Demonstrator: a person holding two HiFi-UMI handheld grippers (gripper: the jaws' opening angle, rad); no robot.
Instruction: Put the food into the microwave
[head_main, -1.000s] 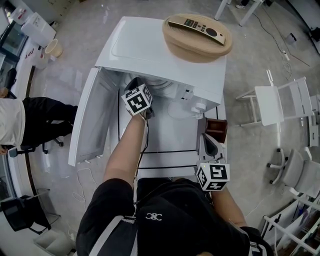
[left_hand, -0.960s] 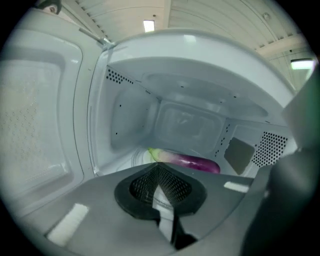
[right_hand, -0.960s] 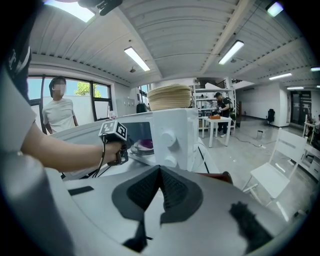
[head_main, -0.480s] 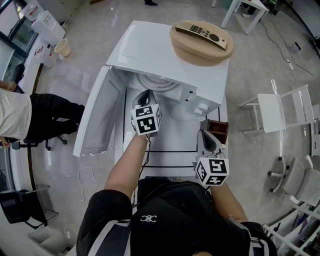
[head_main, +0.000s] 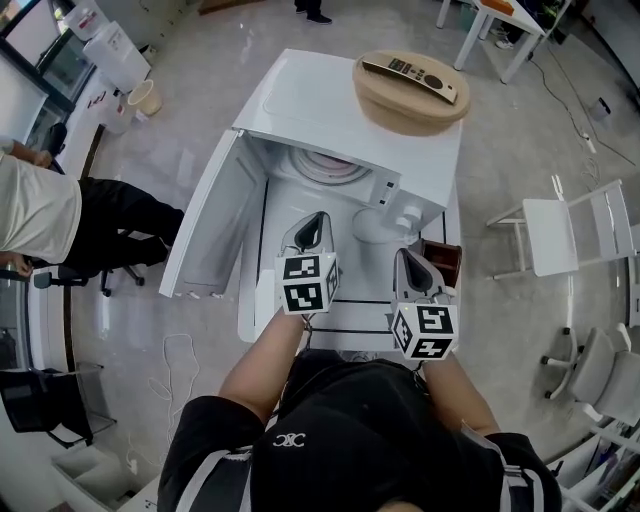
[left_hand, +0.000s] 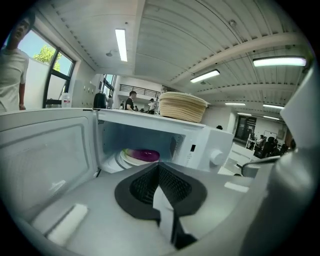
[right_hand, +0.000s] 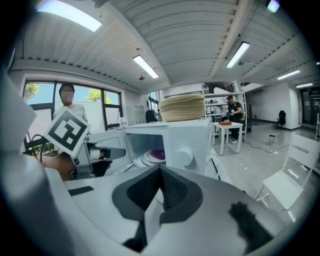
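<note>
Purple item (left_hand: 145, 154), perhaps food, indistinct

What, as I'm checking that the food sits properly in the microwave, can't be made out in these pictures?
Food: left gripper view, a purple shape on the plate, too small to identify.
Microwave cavity: head view, mostly hidden under its own top.
Brown container: head view, partly behind the right tool, contents unseen.

Our shirt (head_main: 350, 440): black, small white emblem (head_main: 287, 438) at the collar, white-striped sleeves (head_main: 215, 470).
Our left gripper (head_main: 316, 222): grey shell, black-and-white marker cube (head_main: 307, 283).
Our right gripper (head_main: 408, 262): the same.
</note>
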